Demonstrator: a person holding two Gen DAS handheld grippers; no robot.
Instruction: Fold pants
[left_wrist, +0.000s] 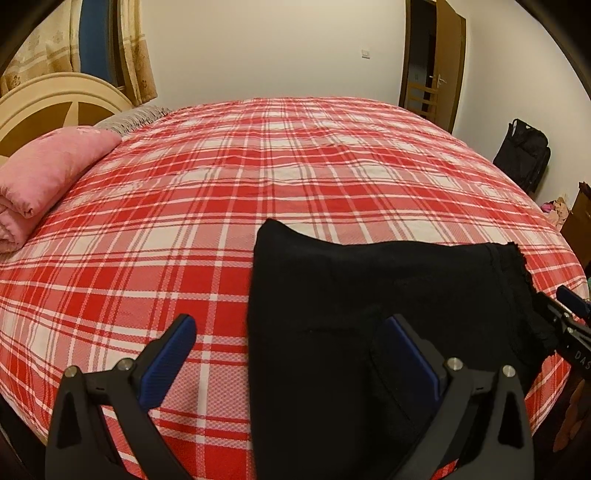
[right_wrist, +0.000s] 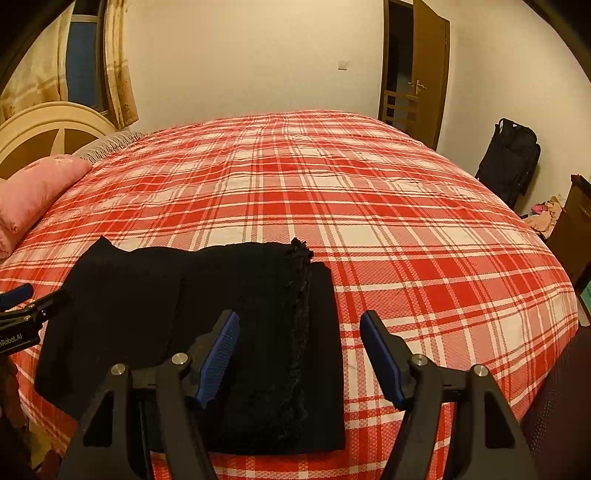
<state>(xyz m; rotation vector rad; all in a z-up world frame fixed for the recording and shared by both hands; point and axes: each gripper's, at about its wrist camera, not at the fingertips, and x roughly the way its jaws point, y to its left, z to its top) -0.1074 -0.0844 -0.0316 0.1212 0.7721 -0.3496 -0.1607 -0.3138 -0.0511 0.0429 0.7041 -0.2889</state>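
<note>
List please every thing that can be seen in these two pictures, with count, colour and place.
Folded black fabric pants: one, black, near edge of bed.
Red-and-white plaid bedspread: one, covering bed.
Rolled pink blanket: one, pink, by headboard.
Cream wooden headboard: one, far left.
Beige patterned curtains: beige, window behind headboard.
Brown wooden door: one, open, far wall.
Black suitcase: one, right wall.
Left gripper: open, blue pads, over pants' left edge.
Right gripper: open, over pants' right edge.

black pants (right_wrist: 207, 317), folded, lying flat on bed's near edge, seemingly lace-trimmed
</note>
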